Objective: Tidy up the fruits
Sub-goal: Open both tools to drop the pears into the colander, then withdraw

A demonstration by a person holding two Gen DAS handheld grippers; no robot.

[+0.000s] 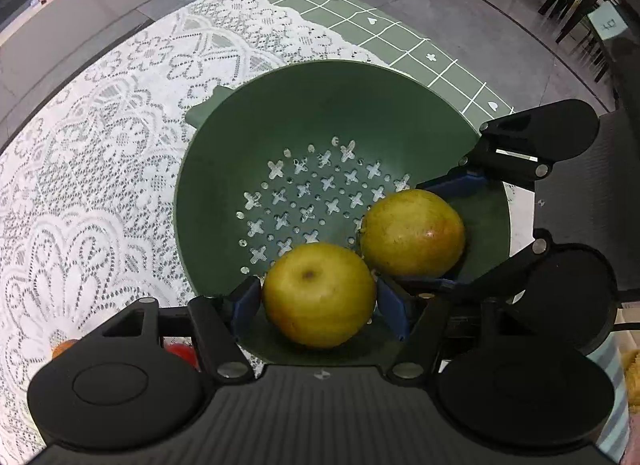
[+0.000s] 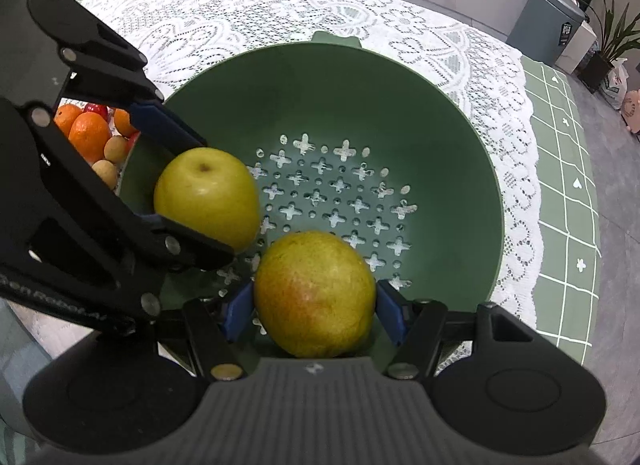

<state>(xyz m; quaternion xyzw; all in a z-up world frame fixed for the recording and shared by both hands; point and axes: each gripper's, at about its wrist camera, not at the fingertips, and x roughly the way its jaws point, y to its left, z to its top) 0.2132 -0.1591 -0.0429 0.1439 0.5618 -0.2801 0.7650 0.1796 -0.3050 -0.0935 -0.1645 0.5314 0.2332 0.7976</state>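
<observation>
While the table (image 2: 280, 13) lies under its white lace cloth (image 1: 100, 145), we take the green colander (image 1: 340, 105) standing on that cloth as our landmark. Over its bowl we see 2 claws, both pointing steeply down into it. Our left claw (image 1: 318, 301) has its blue pads pressed on either side of a yellow-green apple (image 1: 319, 295) near the colander's near wall. Our right claw (image 2: 315, 305) is clamped the same way on a second apple with a red blush (image 2: 316, 299), just beside the first one over the perforated bottom; whether either apple touches the bottom, we cannot tell. Outside the colander's left rim in the right wrist view, we see a small heap of oranges (image 2: 86, 135) and smaller tan fruits (image 2: 116, 149).
</observation>
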